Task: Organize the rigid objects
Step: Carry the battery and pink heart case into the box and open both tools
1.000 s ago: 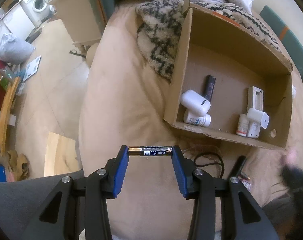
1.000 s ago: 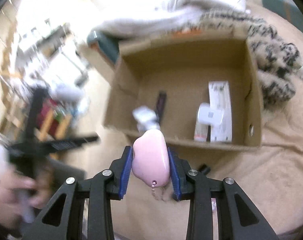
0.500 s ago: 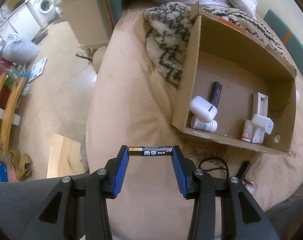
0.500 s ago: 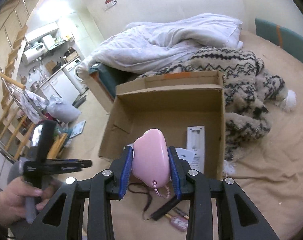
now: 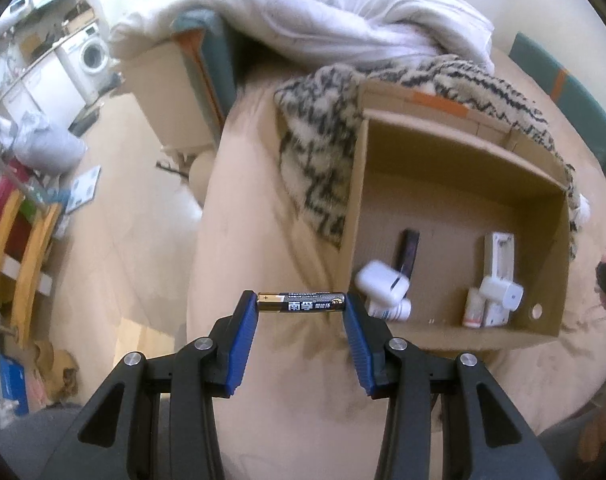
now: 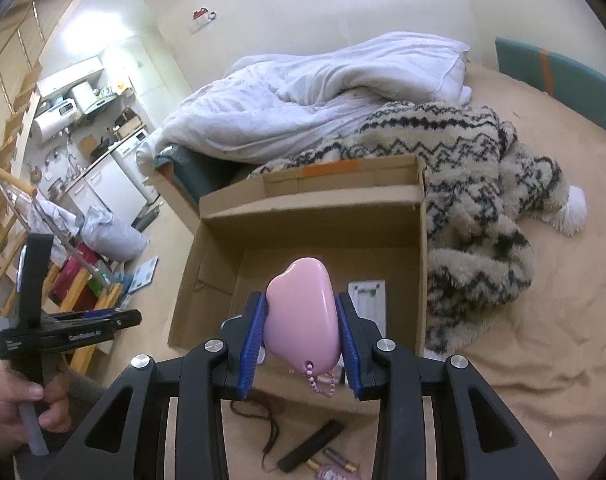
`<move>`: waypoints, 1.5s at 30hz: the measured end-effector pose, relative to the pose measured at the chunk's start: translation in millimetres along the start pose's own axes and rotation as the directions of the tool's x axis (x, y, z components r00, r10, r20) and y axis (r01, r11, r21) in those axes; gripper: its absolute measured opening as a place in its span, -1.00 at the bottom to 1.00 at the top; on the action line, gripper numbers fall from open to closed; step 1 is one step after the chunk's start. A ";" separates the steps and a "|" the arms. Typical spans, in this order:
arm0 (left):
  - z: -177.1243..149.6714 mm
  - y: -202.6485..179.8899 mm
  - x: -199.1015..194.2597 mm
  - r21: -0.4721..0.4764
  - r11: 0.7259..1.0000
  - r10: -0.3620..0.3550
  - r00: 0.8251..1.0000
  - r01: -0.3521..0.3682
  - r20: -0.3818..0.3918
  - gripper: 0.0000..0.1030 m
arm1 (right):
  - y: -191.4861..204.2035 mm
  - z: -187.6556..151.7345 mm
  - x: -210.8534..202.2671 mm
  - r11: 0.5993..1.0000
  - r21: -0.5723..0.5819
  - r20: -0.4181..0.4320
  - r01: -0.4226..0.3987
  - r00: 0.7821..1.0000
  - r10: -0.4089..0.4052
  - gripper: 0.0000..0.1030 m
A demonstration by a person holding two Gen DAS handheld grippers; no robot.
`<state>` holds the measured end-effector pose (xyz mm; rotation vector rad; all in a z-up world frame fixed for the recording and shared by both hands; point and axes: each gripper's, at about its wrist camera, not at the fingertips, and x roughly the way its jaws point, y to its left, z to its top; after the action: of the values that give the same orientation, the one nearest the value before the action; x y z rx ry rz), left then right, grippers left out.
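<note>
- Two grippers hang over a tan fleece-covered bed (image 6: 551,320), with a crumpled white duvet (image 6: 303,92) and a shaggy cream-and-black patterned blanket (image 6: 475,184) heaped at its far side.
- Beyond the bed's left edge, the pale floor runs to a white washing machine (image 5: 87,56) and kitchen counters; wooden rails (image 5: 27,248) stand at the far left.
- On the bed lies an open brown cardboard box (image 5: 455,152), its far flap marked with orange tape, the patterned blanket touching its back and side.
- Inside the box: a slim black stick-shaped device (image 5: 408,254), a white rounded case (image 5: 380,280) resting on a white cylindrical bottle (image 5: 391,311), a long white rectangular pack (image 5: 498,254), and a small white plug-like block (image 5: 501,291) above a red-labelled vial (image 5: 472,307).
- The left gripper (image 5: 301,305), short of the box's near-left corner, has its blue pads clamped endwise on a black-and-gold AA battery (image 5: 301,302).
- The right gripper (image 6: 302,320) pinches a glossy pink heart-shaped case (image 6: 302,310) with a pink bead chain dangling, held above the box's near wall.
- In front of the box, on the fleece, lie a dark cord (image 6: 269,428), a flat black bar (image 6: 311,446) and small loose batteries (image 6: 341,463).
</note>
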<state>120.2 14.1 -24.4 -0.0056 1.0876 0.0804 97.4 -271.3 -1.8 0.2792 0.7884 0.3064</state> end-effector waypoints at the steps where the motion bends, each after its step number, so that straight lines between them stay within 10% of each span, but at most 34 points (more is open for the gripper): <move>1: 5.0 -3.3 -0.4 0.006 1.000 0.000 1.000 0.000 0.005 -0.22 | -1.2 2.9 2.0 1.000 0.003 0.001 0.001 1.000 -0.001 -0.28; 23: 35.5 -98.9 62.8 0.212 0.976 -0.063 0.998 0.059 0.015 -0.22 | -4.9 19.5 80.8 0.993 -0.069 -0.130 0.099 0.986 -0.107 -0.28; 45: 23.4 -88.2 84.1 0.204 0.978 -0.041 0.999 0.047 -0.032 -0.22 | -15.0 1.2 112.7 0.989 -0.048 -0.276 0.143 0.949 -0.151 -0.28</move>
<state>185.8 -67.6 -91.0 0.1546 1.1186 -0.0723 175.7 -243.6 -79.4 0.1511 1.0780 0.2175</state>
